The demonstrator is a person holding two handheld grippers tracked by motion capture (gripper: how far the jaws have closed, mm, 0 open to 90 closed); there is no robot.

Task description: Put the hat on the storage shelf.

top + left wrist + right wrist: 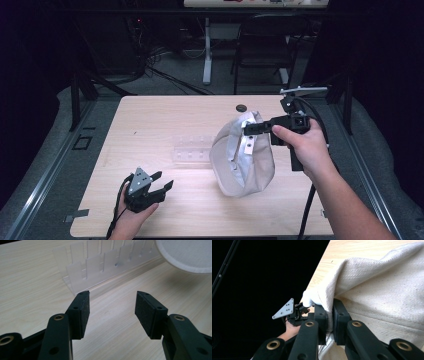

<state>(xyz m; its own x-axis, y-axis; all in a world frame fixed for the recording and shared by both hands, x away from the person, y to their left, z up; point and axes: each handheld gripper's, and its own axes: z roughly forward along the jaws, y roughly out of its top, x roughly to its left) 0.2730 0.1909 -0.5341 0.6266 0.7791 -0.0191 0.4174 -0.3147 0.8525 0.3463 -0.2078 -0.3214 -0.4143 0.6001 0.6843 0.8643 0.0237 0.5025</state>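
Fingers first, from the high view: on my right gripper [248, 128] they are pinched tight on the upper edge of a cream cloth cap [243, 159], which hangs below them with its underside turned toward the left, its lower edge low over the bench [150, 120] (I cannot tell whether it touches the wood). The right hand [300, 147] grips the handle from the right side, and a cable trails off it toward the near edge. My left gripper [159, 182] sits near the front left of the bench, well apart from the cap, its fingers spread with nothing between them; the left hand [135, 212] comes in from the bottom edge. A clear plastic rack [192, 149] lies on the wood just left of the cap, and a small dark disc [241, 107] rests toward the far edge.

From the left gripper view, the two black fingers [81, 312] stand wide apart over bare wood, holding nothing. The clear rack [105, 267] with its row of slots lies beyond them, and the rounded cream cap [187, 255] shows at the top right corner.

From the right gripper view, the fingers [321, 322] are clamped together with a fold of the cap's [382, 290] coarse cream fabric squeezed between the pads. Farther off, past the fold (lower left), I can see the left gripper [294, 312] with its grey three-cornered plate, in the left hand.
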